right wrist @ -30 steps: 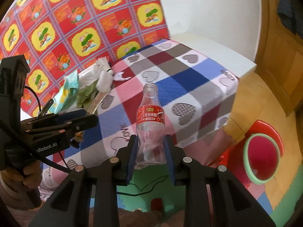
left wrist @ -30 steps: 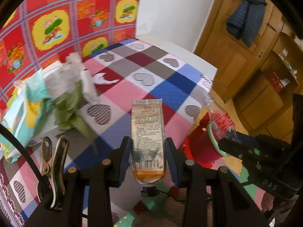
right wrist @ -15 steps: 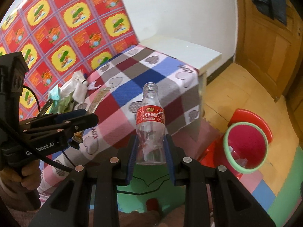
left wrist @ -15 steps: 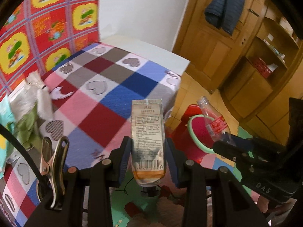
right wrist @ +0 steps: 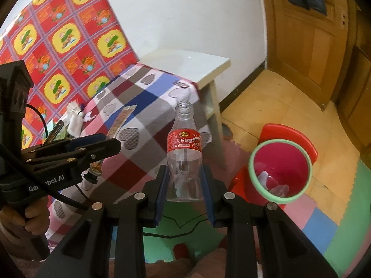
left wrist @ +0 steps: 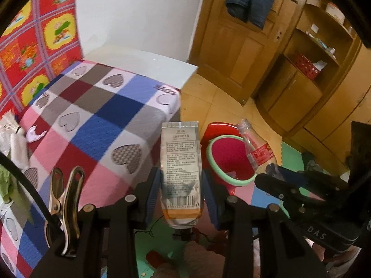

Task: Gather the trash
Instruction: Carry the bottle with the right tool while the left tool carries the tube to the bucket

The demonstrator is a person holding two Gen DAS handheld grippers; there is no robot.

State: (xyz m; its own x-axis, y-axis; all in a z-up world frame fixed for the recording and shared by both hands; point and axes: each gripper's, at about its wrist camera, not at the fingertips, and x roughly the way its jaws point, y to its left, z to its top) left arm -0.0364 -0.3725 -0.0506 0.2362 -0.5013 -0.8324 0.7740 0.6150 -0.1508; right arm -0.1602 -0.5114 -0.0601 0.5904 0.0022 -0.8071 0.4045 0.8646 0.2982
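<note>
Blue-padded fingers of the left gripper (left wrist: 181,193) are pressed against both sides of a flattened silver tube (left wrist: 180,162) with printed text, a barcode and an orange band near its black cap, which points back toward the camera. A metal clip (left wrist: 63,199) hangs on the left side of that gripper's frame. In the right wrist view, the right gripper (right wrist: 184,186) clamps the lower body of an empty clear plastic bottle (right wrist: 184,157) with a red label; it stands upright between the pads, uncapped.

Just beyond both held items, on the foam floor mats (right wrist: 308,227) in green, pink and blue, stands a red waste bin (right wrist: 279,173) with a pale green rim; a few clear scraps lie at its bottom. From the left wrist, the bottle's neck shows over the bin's rim, tilted, with the right gripper's dark frame below it. A red stool or chair (right wrist: 299,136) stands right behind the bin.

To the left is a table covered by a checked cloth (left wrist: 97,125) with heart patterns in pink, blue, grey and dark red. More litter stays on it: a white torn scrap (left wrist: 34,134), crumpled white paper (left wrist: 16,150) and something green at the edge of view. A bare white tabletop (left wrist: 143,62) extends past the cloth. Farther back are a red-and-yellow patterned wall covering (right wrist: 69,39), a white wall, a wooden door (left wrist: 236,41) with a dark blue jacket (left wrist: 252,0) hanging on it, and wooden shelving (left wrist: 320,37).
</note>
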